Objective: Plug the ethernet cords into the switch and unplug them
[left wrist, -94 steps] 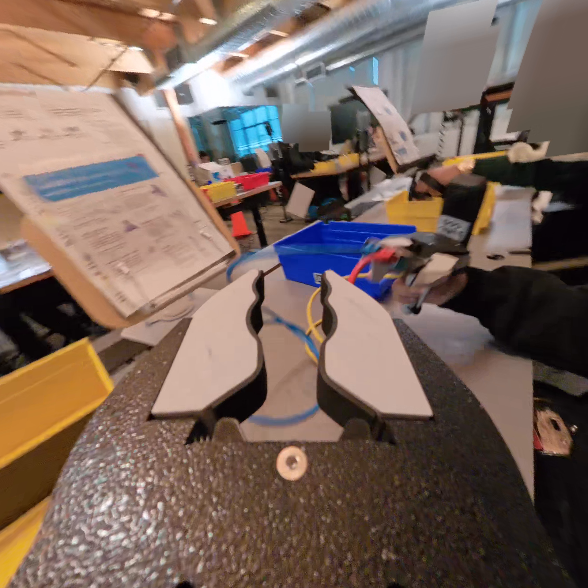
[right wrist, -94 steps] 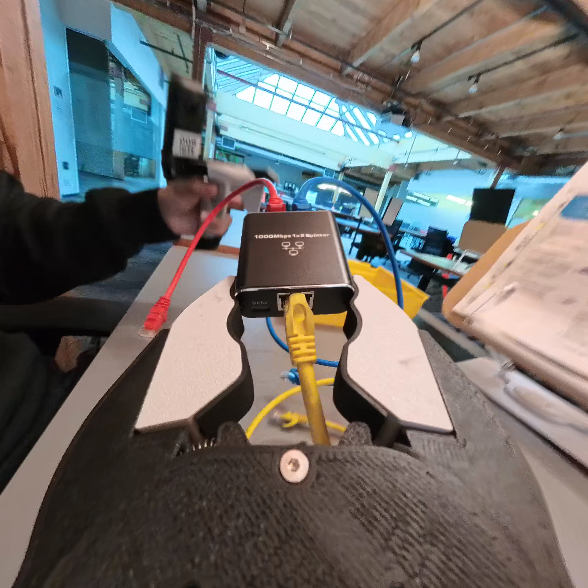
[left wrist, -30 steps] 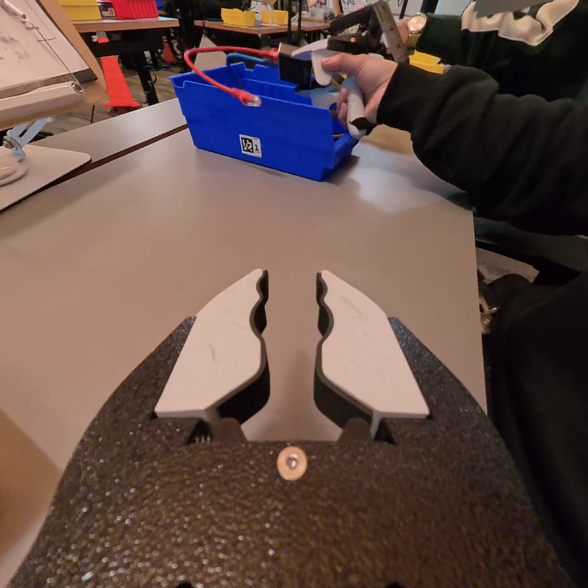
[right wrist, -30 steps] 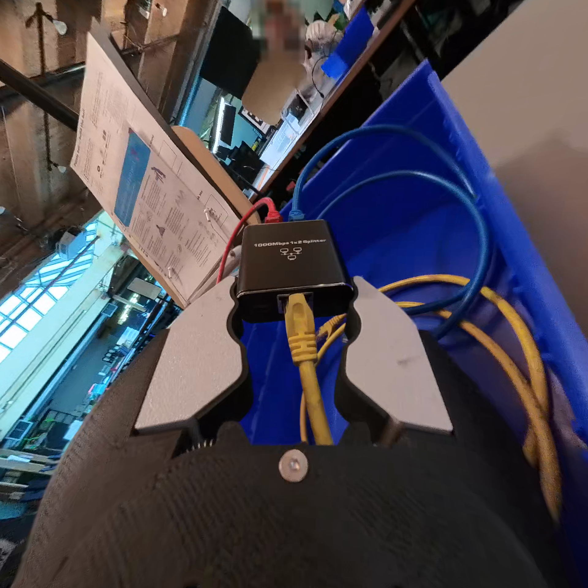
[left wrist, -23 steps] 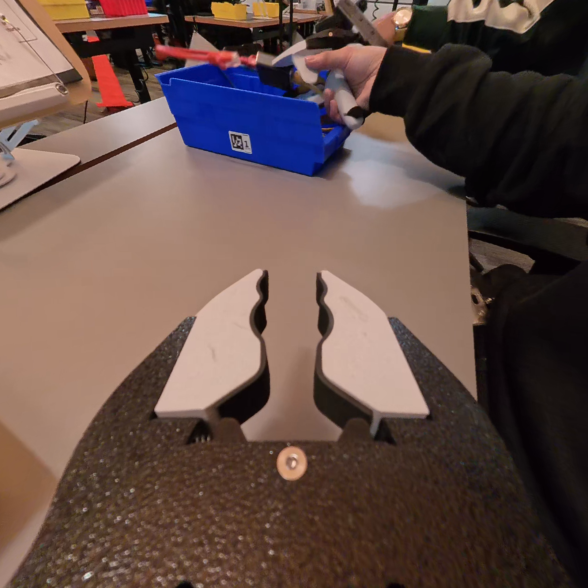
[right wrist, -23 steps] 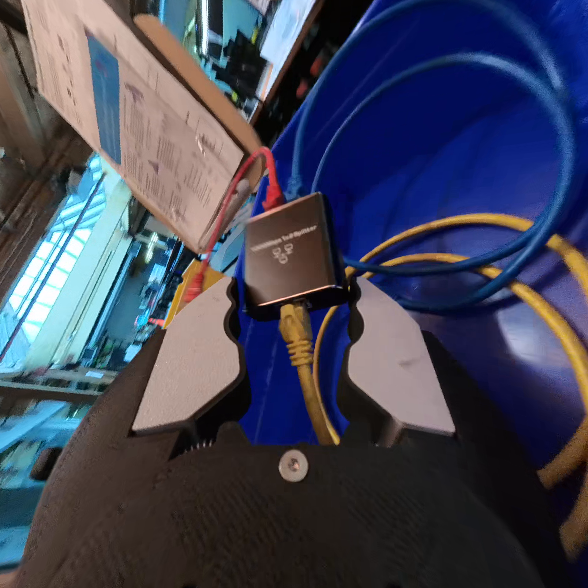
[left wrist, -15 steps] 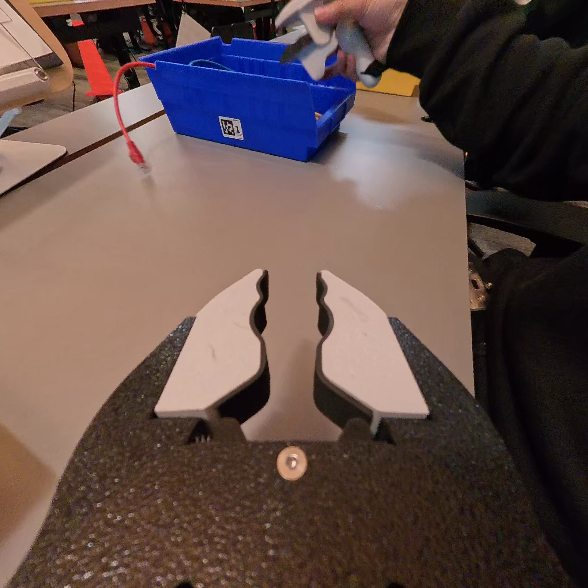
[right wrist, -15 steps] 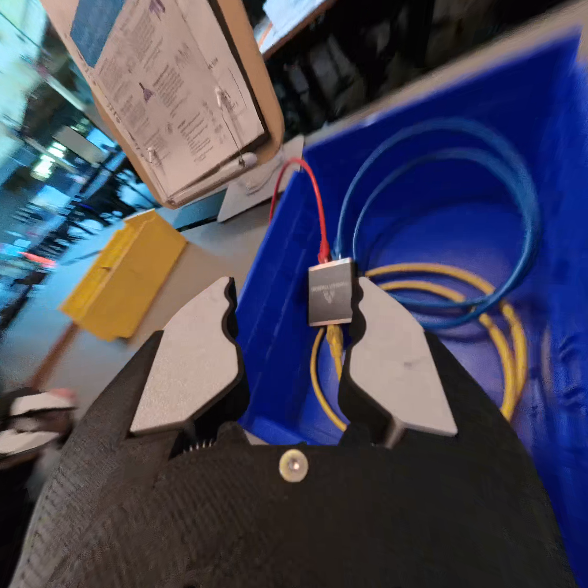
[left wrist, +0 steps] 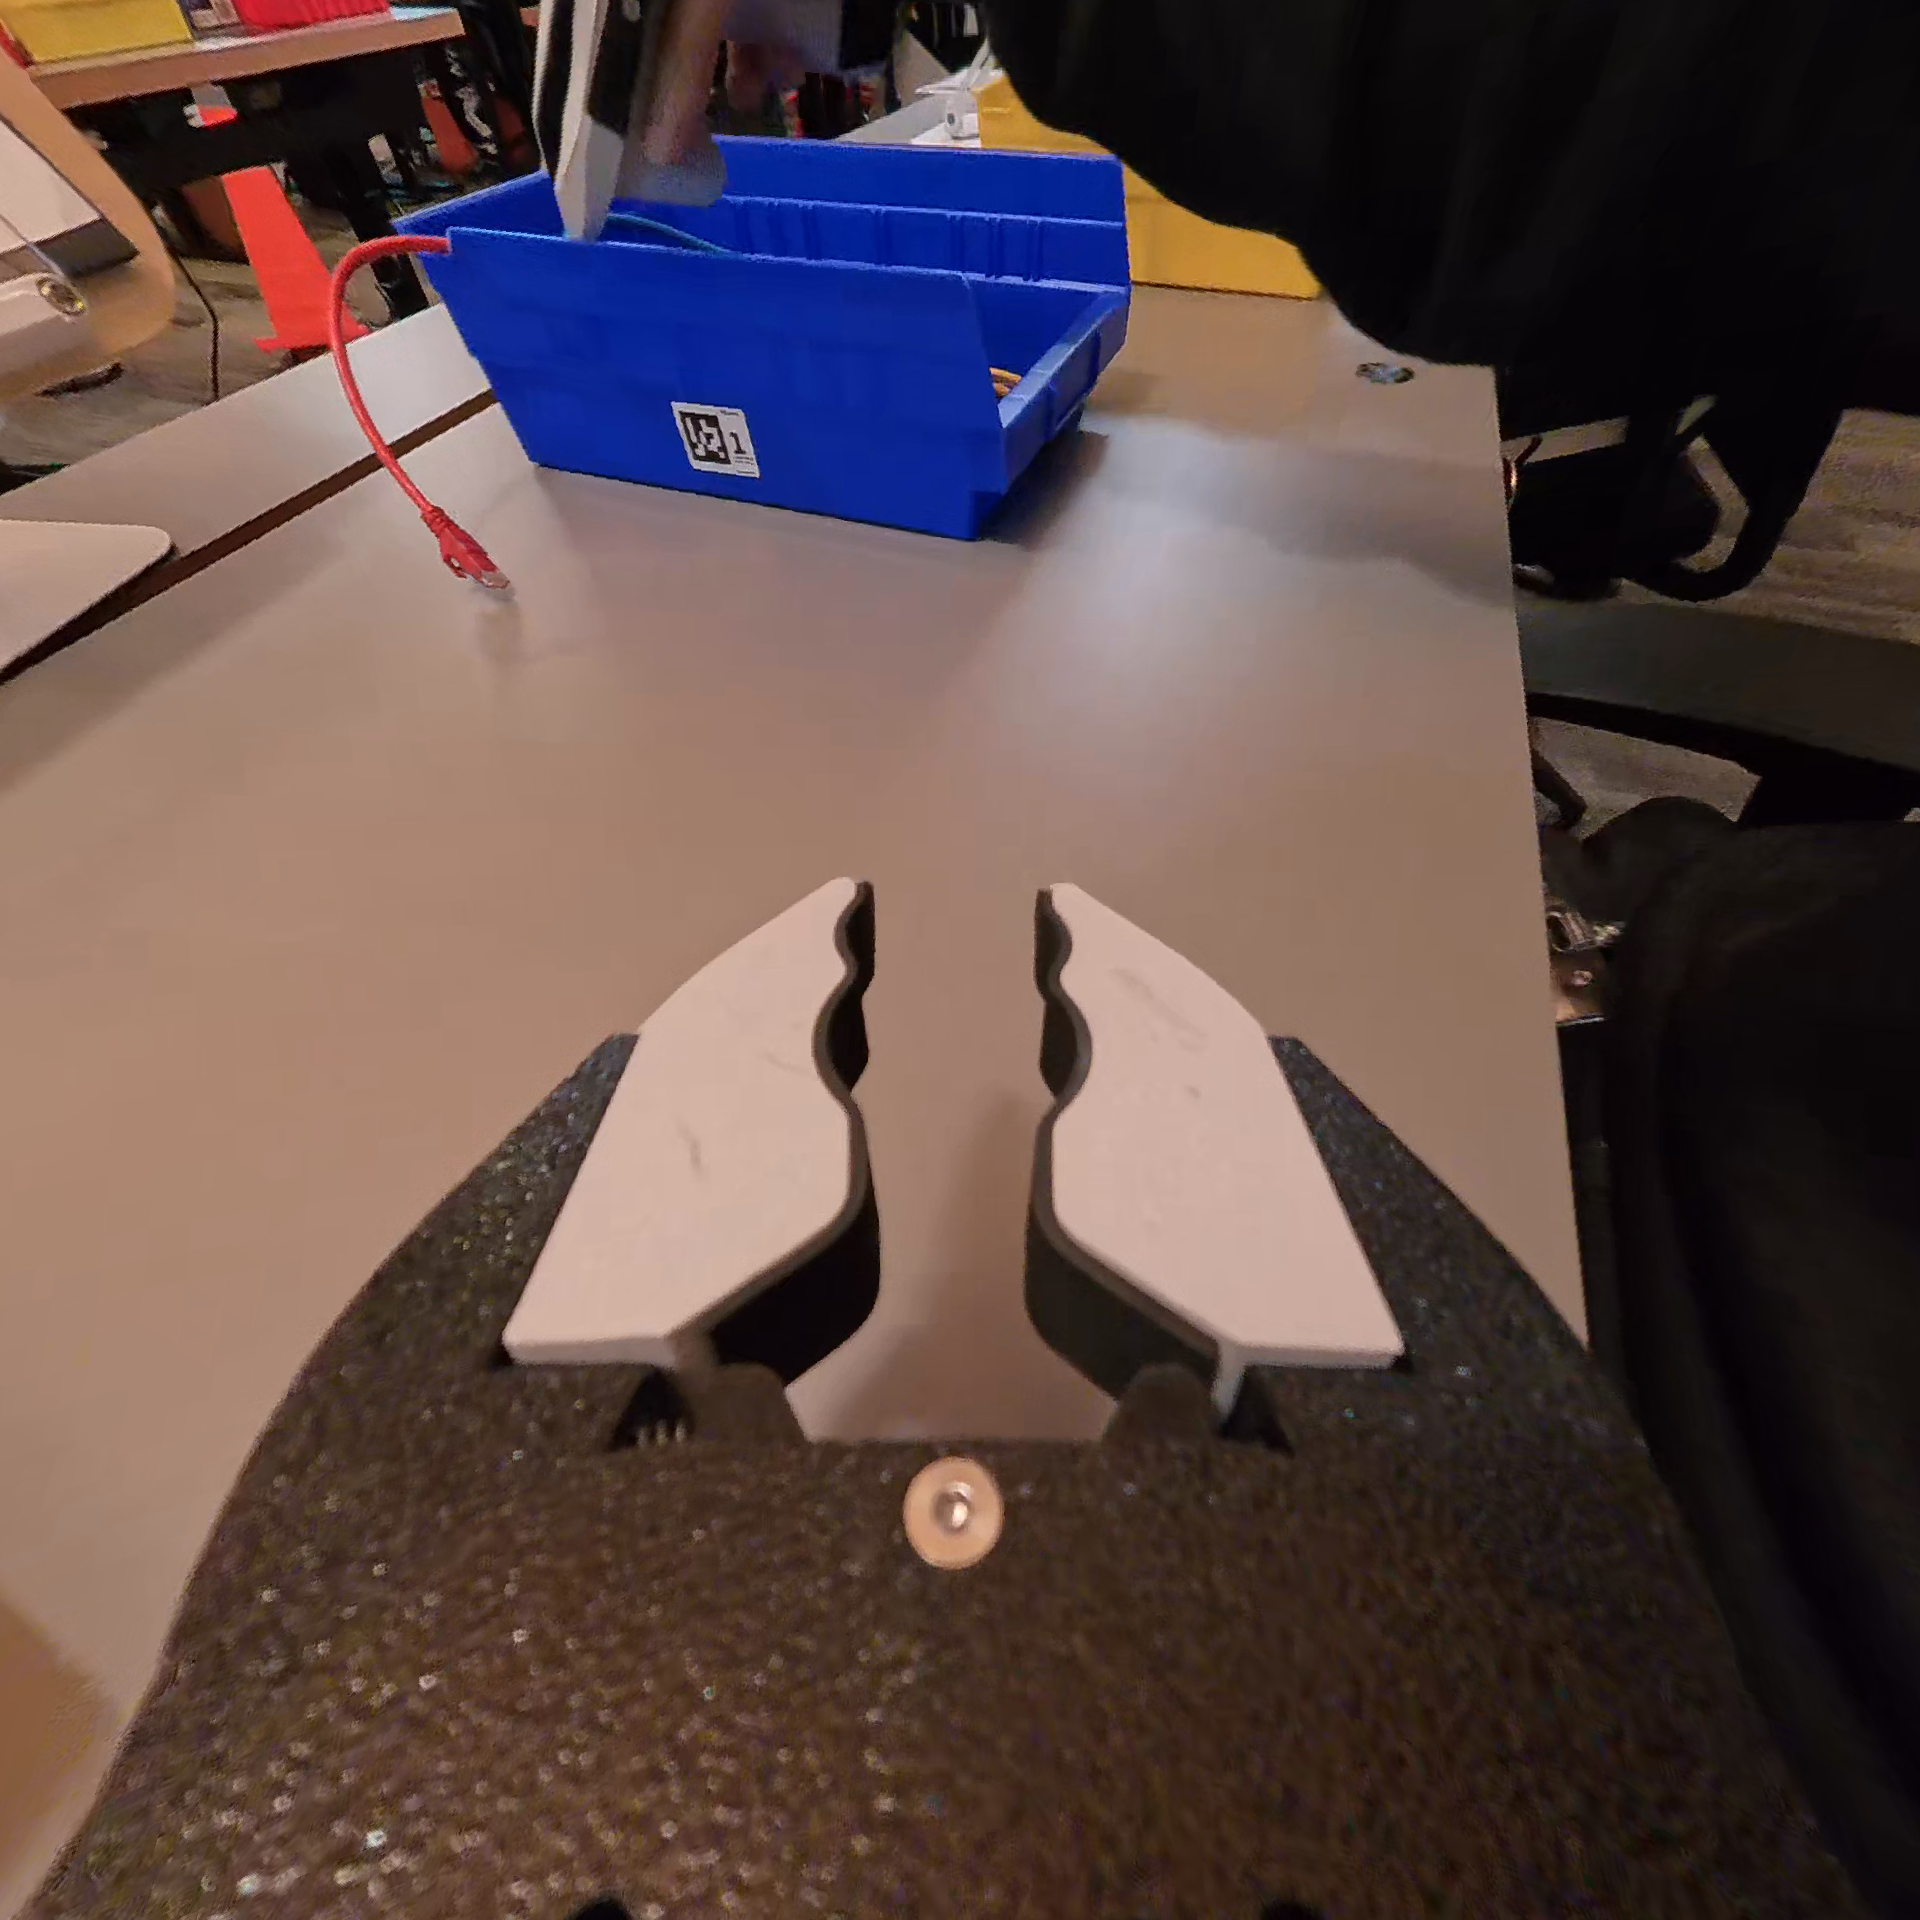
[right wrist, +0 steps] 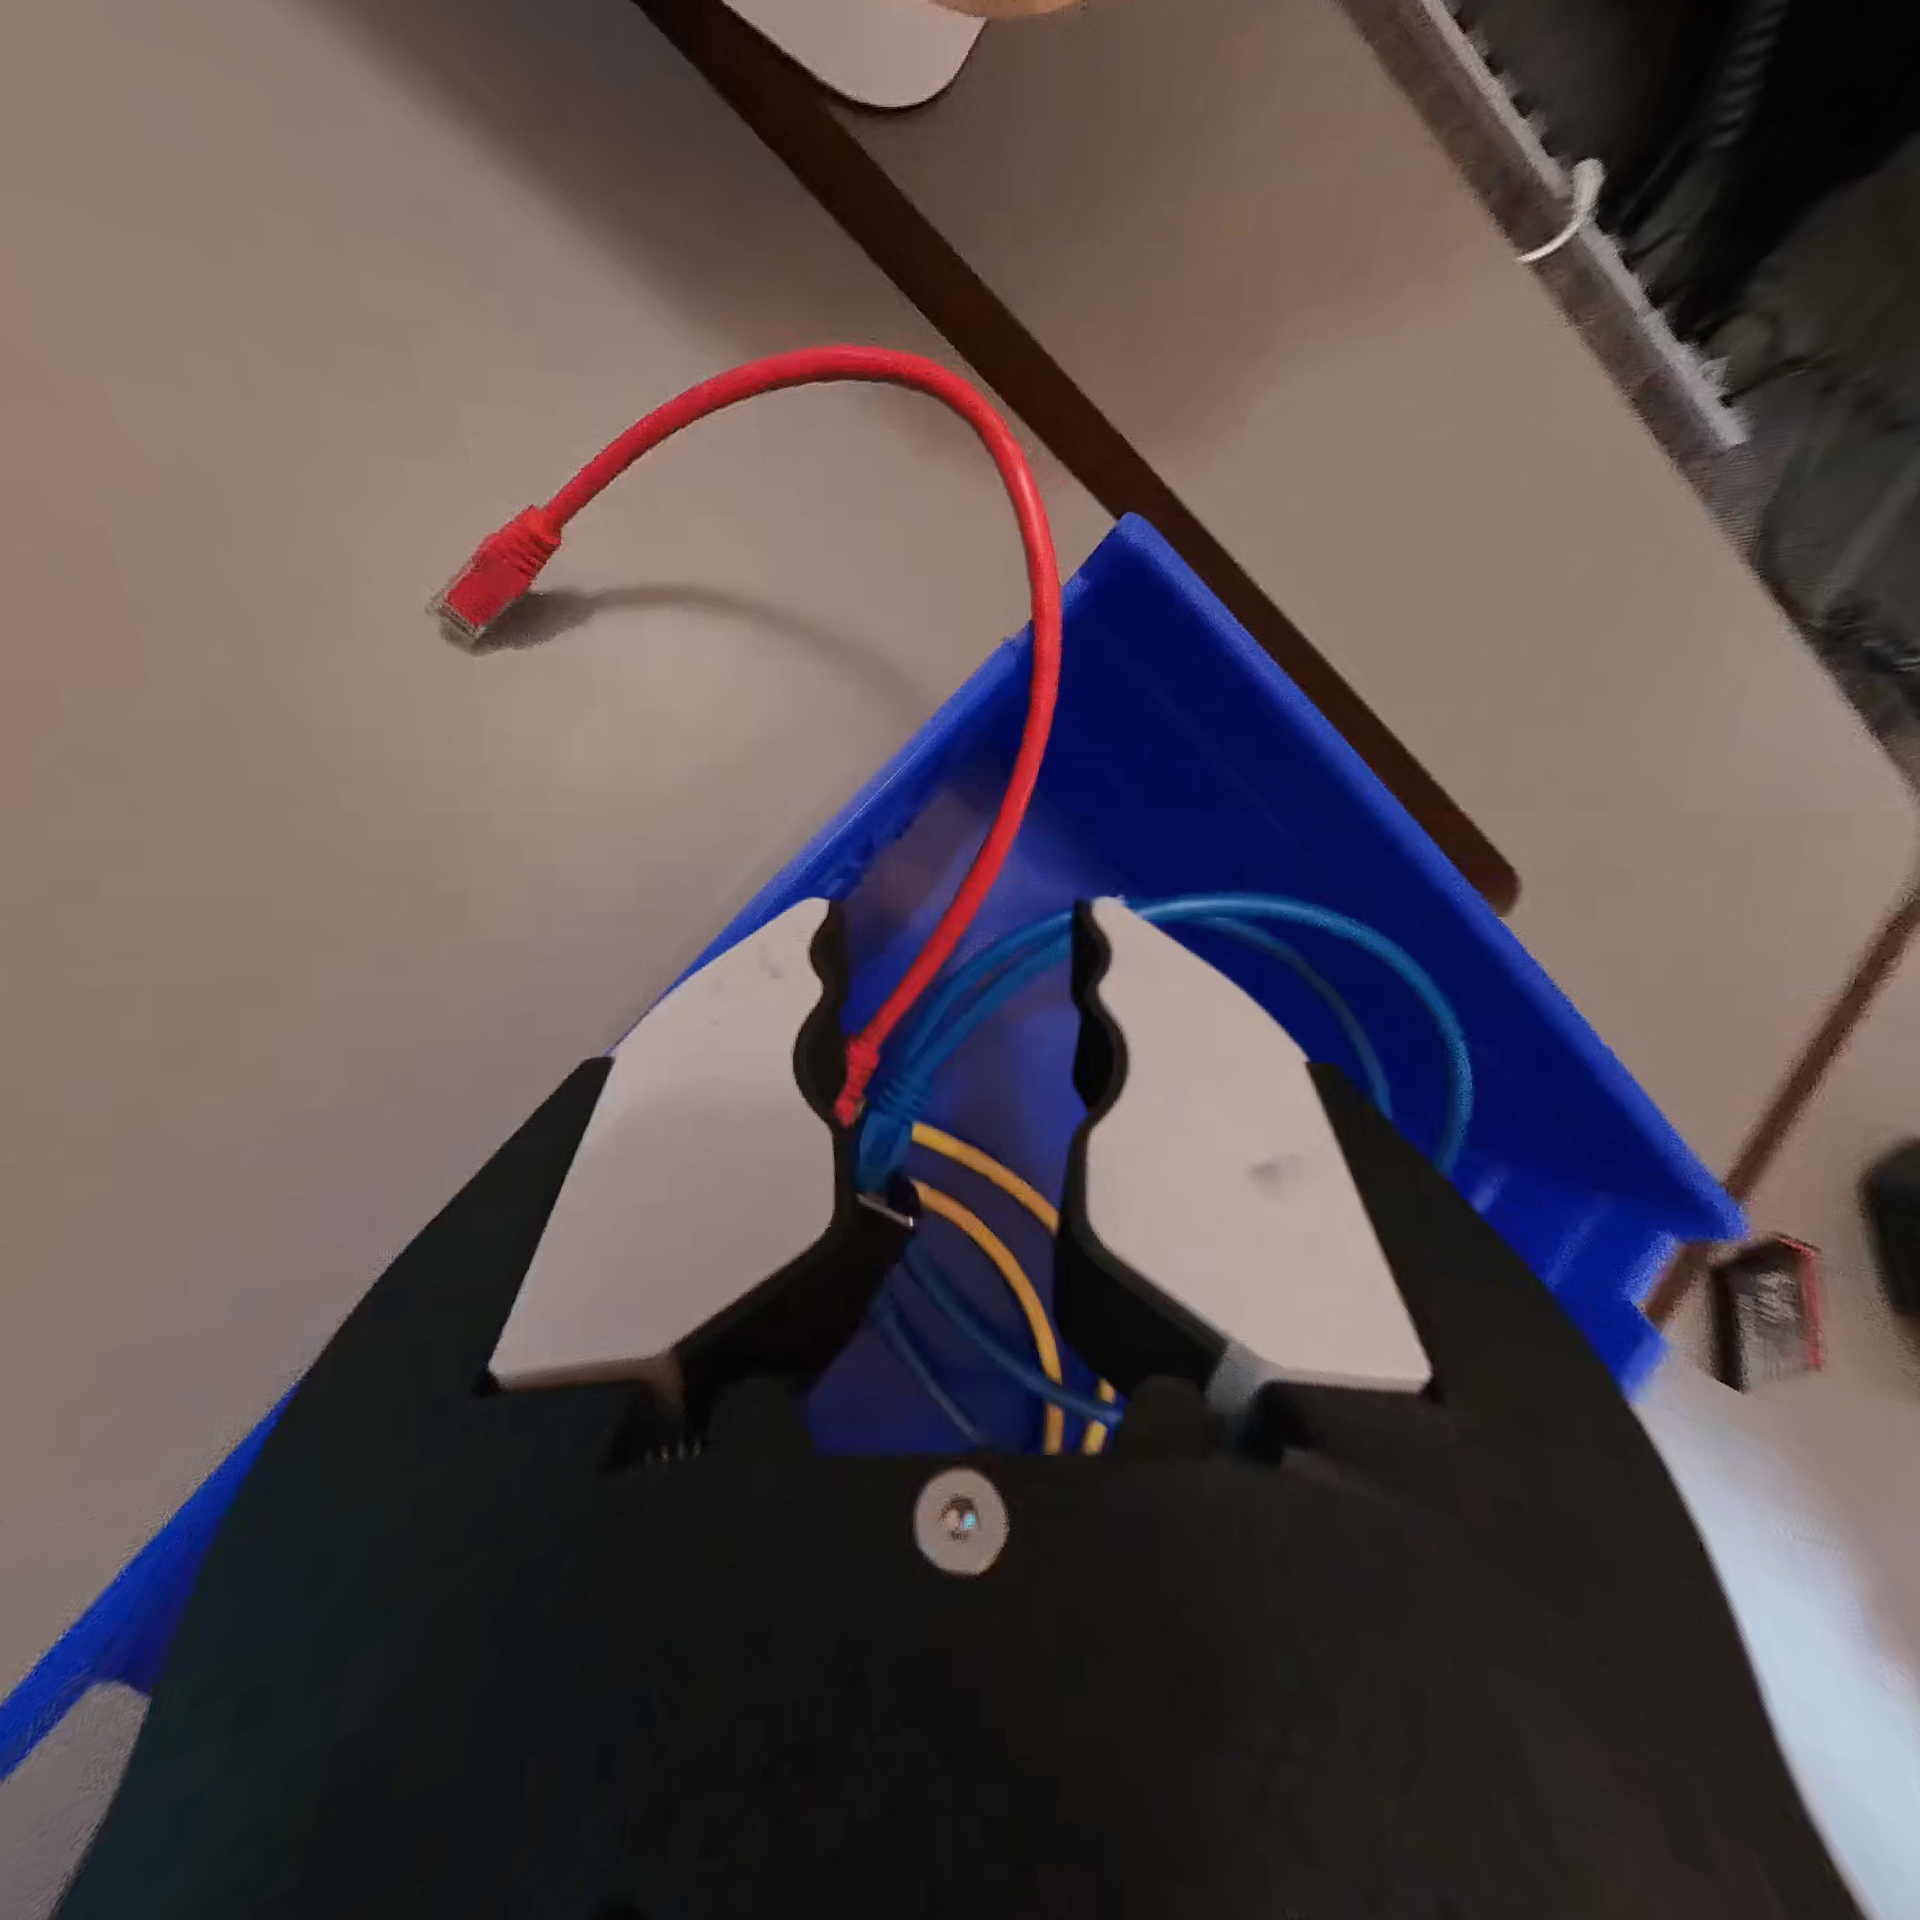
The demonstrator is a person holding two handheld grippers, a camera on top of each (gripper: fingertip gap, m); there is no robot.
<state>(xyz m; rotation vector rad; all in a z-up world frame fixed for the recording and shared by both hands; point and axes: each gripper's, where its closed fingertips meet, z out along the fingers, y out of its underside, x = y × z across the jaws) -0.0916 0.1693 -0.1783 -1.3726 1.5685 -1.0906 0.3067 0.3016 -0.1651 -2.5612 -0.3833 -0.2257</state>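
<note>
My left gripper [left wrist: 954,904] is open and empty, low over the grey table [left wrist: 520,831]. The blue bin [left wrist: 831,343] stands at the far end. My right gripper [right wrist: 956,914] is open and empty, pointing down into the blue bin [right wrist: 1299,790]; it also shows above the bin in the left wrist view [left wrist: 623,125]. The black switch [right wrist: 891,1210] lies in the bin, mostly hidden by my right gripper's left finger. The red cord [right wrist: 1029,582] and blue cord [right wrist: 1351,935] are plugged into it. The yellow cord [right wrist: 997,1247] lies coiled there. The red cord's free plug [left wrist: 468,556] rests on the table.
A document stand's white base [left wrist: 62,582] is at the left across a dark table seam [right wrist: 1039,364]. A yellow bin [left wrist: 1216,239] stands behind the blue one. An orange cone [left wrist: 275,239] is on the floor beyond. A person's dark sleeve [left wrist: 1455,156] fills the right.
My right gripper carried the switch into the blue bin, let go of it and rose. The red cord's free end dropped onto the table. My left gripper stayed open and empty.
</note>
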